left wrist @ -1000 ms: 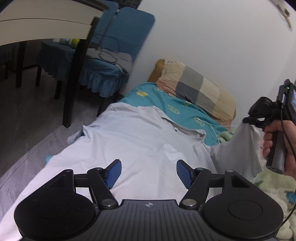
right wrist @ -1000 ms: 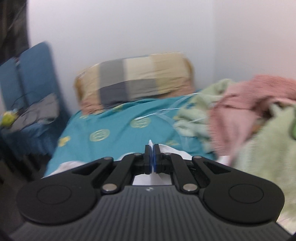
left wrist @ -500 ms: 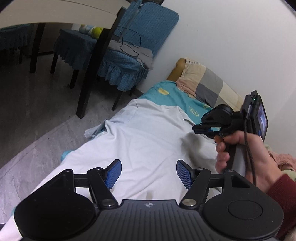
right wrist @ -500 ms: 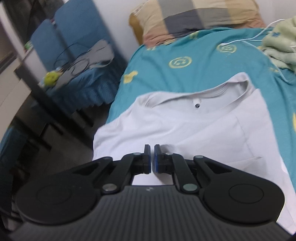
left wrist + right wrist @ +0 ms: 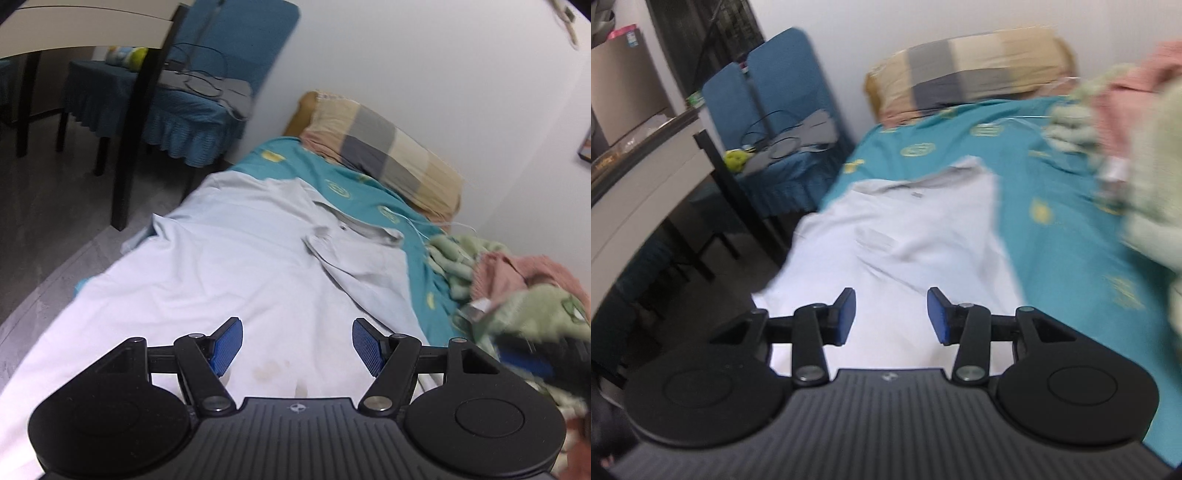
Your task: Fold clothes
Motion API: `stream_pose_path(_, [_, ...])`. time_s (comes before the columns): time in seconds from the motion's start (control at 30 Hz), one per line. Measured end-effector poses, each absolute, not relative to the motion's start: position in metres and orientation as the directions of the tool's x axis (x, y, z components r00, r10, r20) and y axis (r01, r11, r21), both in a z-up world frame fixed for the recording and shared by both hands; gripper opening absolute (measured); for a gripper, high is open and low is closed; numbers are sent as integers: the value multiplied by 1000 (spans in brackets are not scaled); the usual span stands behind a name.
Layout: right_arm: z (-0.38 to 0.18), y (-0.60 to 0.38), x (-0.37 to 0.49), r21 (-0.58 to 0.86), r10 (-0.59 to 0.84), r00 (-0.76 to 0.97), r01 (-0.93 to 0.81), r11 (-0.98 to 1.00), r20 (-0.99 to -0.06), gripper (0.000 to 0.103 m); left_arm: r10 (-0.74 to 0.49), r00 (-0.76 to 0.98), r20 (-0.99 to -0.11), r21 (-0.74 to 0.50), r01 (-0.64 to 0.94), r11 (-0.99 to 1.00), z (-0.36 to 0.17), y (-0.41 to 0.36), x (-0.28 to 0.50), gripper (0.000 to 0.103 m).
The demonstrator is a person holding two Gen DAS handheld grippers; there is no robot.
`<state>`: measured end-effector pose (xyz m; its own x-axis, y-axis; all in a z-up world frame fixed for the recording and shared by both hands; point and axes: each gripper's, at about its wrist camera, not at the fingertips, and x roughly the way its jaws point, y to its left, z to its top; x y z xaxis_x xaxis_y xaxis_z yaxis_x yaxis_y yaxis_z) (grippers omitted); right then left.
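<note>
Finding: the right tongs (image 5: 890,315) were pinched on a fold of pale cloth a second ago; their jaws have just been opening, and the blue pads (image 5: 846,314) now stand apart with nothing between them. The right-hand sleeve and side of the pale grey-white short-sleeved shirt with a buttoned collar (image 5: 236,266), which hung lifted off the bed beside that hand earlier, now lies turned inward over the body of the garment, its edge running diagonally below the collar.

Judgement: the first side fold appears placed and released. The opposite side, toward the bed's floor edge, looks unfolded and would be the likely next step.

Location: the shirt lies flat on the bed with the teal patterned sheet (image 5: 369,192), collar toward the checked beige and grey pillow (image 5: 388,151) at the wall. A heap of pale green and pink fleece bedding (image 5: 517,280) sits just beside it on the wall side.

Pose: the left tongs (image 5: 297,347) hover above the lower front of the shirt, angled downward, jaws wide and empty; contact with the cloth is not evident. The right tongs also point down along the shirt toward the collar, and that view is motion-blurred. In the left view the right tool is only a dark blur at the right edge.
</note>
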<state>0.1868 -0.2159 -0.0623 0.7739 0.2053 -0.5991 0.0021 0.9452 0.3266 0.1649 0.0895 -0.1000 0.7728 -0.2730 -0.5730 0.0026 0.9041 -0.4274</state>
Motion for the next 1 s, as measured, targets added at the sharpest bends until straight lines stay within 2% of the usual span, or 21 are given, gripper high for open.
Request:
stream_pose_path(0.17, [-75,-257,121,377,123,781,151,914,-612,48,-274,773,-573,-368,56,928,-95,67,148,68])
stream_pose_path(0.3, [-68,-275,106,384,90,818,166,908,-569,49,-252,765,-592,-315,68,947,-96,42,150,67])
stream_pose_path(0.33, [-65,-278,105,368,69,833,167,915,-549,53,-247,760,-601,-307,65,949,-97,35,154,66])
stream_pose_path(0.37, [-65,-282,104,363,55,849,166,917,-526,64,-246,753,-610,-302,65,951,-98,27,158,66])
stream_pose_path(0.4, [-66,-288,104,371,48,863,166,914,-503,70,-247,747,-617,-296,71,952,-100,18,165,66])
stream_pose_path(0.43, [-69,-295,105,383,47,868,170,908,-495,72,-244,745,-621,-284,76,956,-100,7,173,65])
stream_pose_path(0.77, [-103,-346,135,380,-2,848,239,894,-529,72,-249,761,-599,-234,131,963,-128,-115,295,52])
stream_pose_path(1.0, [-123,-345,161,361,32,833,204,910,-552,72,-197,739,-645,-160,122,980,-173,-154,345,33])
